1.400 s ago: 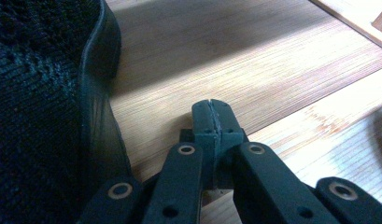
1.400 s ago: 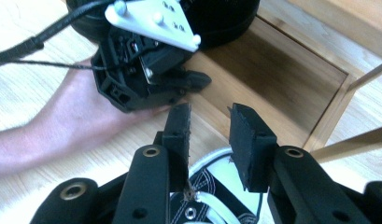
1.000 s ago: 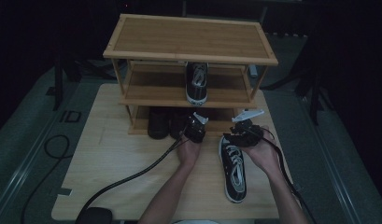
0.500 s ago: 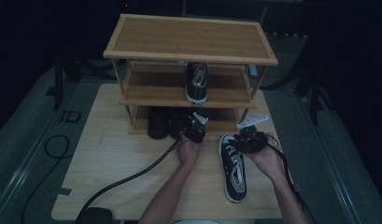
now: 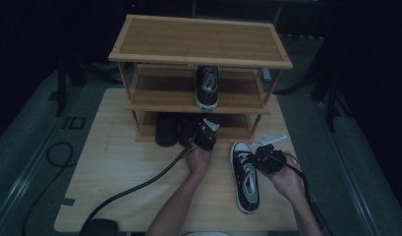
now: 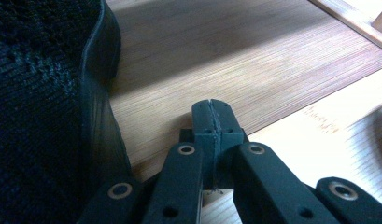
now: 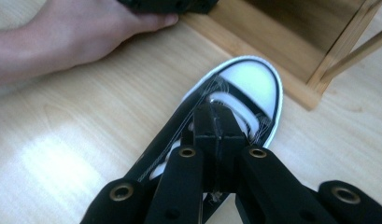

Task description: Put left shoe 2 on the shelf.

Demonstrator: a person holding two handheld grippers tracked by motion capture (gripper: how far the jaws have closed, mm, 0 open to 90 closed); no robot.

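High view: black sneaker (image 5: 246,177) with white laces and toe cap lies on the counter (image 5: 115,162), toe toward the shelf rack (image 5: 198,59), beside the right claw (image 5: 267,158). Left gripper view: left claw (image 6: 212,112) pressed together, empty. Right gripper view: right claw (image 7: 216,121) closed, above the sneaker's laces.

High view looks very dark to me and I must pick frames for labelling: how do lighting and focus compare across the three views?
High view: dim, surroundings nearly black, the sneaker still legible. Left gripper view: bright, glare on the wooden board, dark shoe close and soft. Right gripper view: well lit, white toe cap slightly washed out.
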